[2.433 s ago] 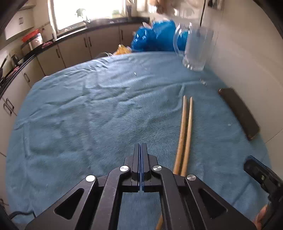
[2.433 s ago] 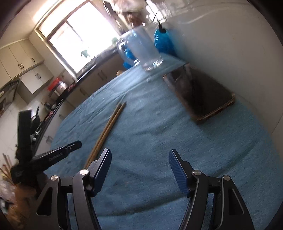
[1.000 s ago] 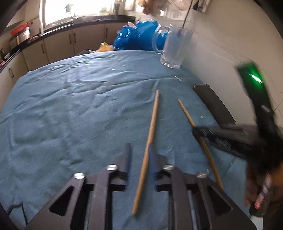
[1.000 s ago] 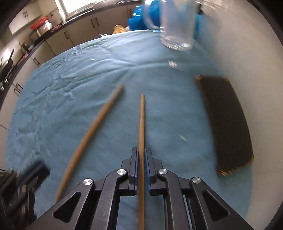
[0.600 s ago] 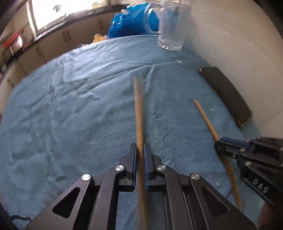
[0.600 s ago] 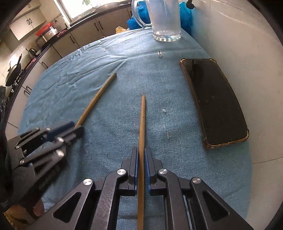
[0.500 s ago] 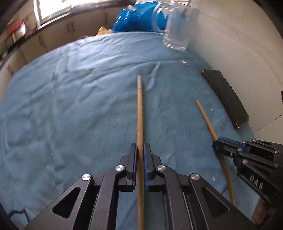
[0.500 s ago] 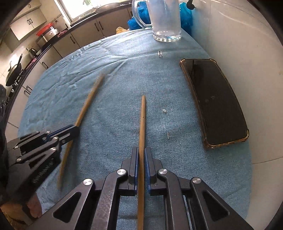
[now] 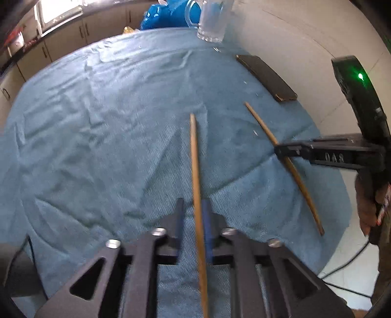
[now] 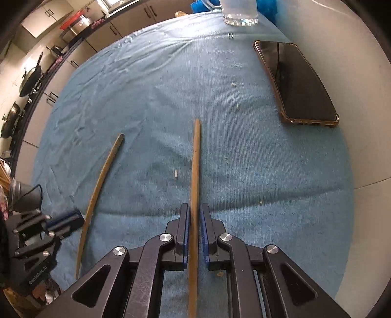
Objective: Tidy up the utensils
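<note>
Counter: blue ribbed cloth [image 10: 256, 171].
Left tongs [image 9: 193, 220]: opening, thin wooden chopstick [image 9: 195, 171] between, unpinched.
Right tongs [image 10: 194, 227]: opening, second wooden chopstick [image 10: 195, 171] between.

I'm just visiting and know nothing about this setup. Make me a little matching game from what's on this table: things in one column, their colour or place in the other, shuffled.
Things:
1. glass mug
2. phone
3. cloth
4. chopsticks

Descriptions:
A. blue, spread over the whole table
B. tan wood, two thin sticks set apart from each other
C. see-through, standing at the far end of the table
D. dark screen facing up, lying flat near the wall

Right pairs: 1-C, 2-D, 3-A, 4-B
</note>
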A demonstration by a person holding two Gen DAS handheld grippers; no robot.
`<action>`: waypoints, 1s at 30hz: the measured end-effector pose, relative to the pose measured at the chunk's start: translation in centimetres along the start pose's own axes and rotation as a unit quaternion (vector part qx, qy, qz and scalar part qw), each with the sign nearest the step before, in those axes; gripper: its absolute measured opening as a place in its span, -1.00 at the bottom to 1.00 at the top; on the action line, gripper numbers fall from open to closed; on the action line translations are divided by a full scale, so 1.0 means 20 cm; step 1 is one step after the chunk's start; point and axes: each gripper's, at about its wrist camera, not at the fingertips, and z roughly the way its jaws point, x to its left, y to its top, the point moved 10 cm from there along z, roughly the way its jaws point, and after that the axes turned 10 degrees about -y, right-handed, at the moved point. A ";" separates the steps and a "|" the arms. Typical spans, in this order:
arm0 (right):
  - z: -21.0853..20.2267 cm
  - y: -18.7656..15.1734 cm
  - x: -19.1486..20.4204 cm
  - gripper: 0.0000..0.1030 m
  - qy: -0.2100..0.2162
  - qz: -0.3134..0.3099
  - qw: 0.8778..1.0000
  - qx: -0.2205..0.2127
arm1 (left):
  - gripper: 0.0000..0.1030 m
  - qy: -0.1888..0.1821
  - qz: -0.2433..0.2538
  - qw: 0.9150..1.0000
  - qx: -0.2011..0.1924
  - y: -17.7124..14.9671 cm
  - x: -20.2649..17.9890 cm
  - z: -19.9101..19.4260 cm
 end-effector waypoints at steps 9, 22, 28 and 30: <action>0.01 -0.02 0.00 -0.75 -0.041 -0.043 0.998 0.035 | -0.36 0.010 -0.006 0.999 0.049 0.14 0.01 0.19; 0.05 0.04 0.09 -0.65 -0.083 -0.110 0.989 0.056 | -0.50 0.016 0.014 0.994 0.111 0.21 0.03 0.26; 0.03 0.00 0.16 -0.68 -0.103 -0.133 0.986 0.020 | -0.77 0.045 0.047 0.994 0.089 0.25 0.05 0.28; 0.03 -0.02 0.18 -0.73 -0.108 -0.134 0.985 0.005 | -0.83 0.055 0.056 0.994 0.083 0.25 0.05 0.27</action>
